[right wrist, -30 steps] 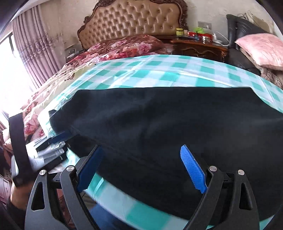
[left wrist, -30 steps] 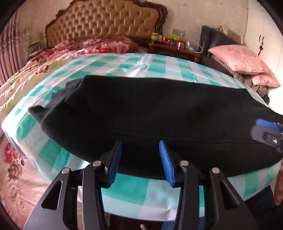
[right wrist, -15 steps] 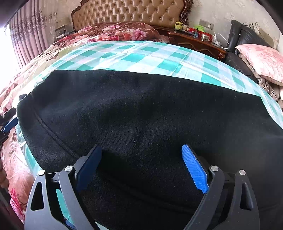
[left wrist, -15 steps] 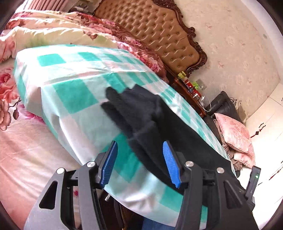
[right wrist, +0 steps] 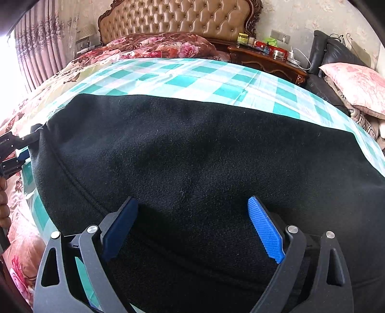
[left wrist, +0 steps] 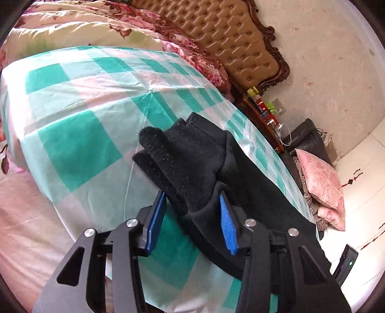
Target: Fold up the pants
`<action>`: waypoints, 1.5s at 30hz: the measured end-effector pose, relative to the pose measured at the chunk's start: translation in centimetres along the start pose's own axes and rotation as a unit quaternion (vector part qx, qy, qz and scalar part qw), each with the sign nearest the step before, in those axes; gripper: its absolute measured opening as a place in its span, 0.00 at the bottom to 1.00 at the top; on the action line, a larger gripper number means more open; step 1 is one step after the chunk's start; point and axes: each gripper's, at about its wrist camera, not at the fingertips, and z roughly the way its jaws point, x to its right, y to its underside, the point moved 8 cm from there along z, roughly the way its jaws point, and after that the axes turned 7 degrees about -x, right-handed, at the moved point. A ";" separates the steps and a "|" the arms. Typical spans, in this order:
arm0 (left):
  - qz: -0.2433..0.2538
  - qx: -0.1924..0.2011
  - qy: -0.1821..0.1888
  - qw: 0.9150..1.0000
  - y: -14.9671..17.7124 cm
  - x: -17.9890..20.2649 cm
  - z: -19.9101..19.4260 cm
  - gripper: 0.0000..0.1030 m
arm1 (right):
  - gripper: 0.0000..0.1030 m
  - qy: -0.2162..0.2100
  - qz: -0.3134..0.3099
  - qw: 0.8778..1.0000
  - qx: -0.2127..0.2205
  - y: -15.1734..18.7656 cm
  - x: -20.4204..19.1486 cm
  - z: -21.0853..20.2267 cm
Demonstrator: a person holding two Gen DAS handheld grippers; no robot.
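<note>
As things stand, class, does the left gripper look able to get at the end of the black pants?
Probably yes. The left gripper is open with the bunched end of the black pants lying between its blue pads, on the checked sheet, and nothing blocks it.

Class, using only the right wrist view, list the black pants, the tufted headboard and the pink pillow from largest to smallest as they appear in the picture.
1. black pants, filling most of the picture, though closest to the camera.
2. tufted headboard.
3. pink pillow, partly cut off at the edge, so its full size is unsure.
</note>
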 end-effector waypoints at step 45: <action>-0.125 -0.030 0.052 0.990 2.2 0.4 1.7 0.33 | 0.68 0.021 -0.066 0.995 -0.067 -10.3 -1.6 5.5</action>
